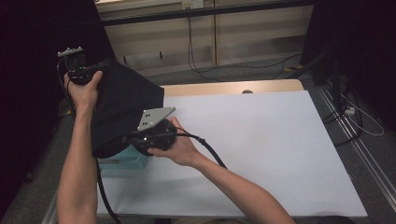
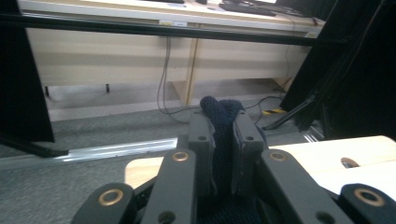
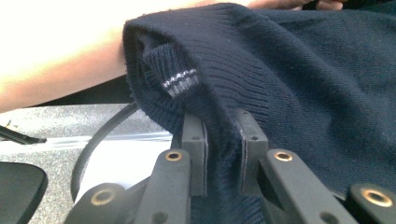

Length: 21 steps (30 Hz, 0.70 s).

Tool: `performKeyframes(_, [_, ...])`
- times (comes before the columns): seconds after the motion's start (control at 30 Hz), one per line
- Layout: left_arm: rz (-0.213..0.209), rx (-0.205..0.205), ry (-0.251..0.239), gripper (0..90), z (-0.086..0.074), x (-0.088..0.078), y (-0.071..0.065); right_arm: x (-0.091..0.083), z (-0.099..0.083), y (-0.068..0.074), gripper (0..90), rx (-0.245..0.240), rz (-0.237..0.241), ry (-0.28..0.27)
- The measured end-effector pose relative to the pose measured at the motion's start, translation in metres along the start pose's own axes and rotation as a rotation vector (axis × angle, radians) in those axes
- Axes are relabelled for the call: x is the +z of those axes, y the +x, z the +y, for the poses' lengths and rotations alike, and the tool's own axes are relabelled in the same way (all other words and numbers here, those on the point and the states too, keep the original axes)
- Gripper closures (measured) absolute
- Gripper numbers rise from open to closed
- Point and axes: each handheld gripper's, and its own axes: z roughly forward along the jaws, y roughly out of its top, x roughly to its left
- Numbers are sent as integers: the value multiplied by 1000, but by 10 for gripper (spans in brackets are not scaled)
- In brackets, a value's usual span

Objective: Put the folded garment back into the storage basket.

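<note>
Sweater (image 1: 122, 100) hangs stretched between both grippers above the table's (image 1: 261, 140) left edge: left gripper (image 2: 223, 135) clamps its far corner, right gripper (image 3: 223, 140) clamps the near hem, long axis running far-to-near.

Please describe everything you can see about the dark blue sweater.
The dark blue sweater is a knitted garment with ribbed edging and a small grey-white stripe inside one folded edge. It hangs in the air at the table's left edge, stretched between the left gripper and the right gripper. The fingers of each are closed on a bunched fold. Its lower part hangs over a light blue basket.
</note>
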Motion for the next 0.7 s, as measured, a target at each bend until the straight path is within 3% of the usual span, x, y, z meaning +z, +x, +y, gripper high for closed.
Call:
performKeyframes(0.13, [37,34,40,813,-11,4,8,12,-5,-1,775,12,4,11])
performKeyframes(0.23, [39,17,61,812,-20,6,16,21,-10,0,775,14,5,29])
performKeyframes(0.7, [85,23,137,810,-54,17,42,49,-23,5,774,22,21,71])
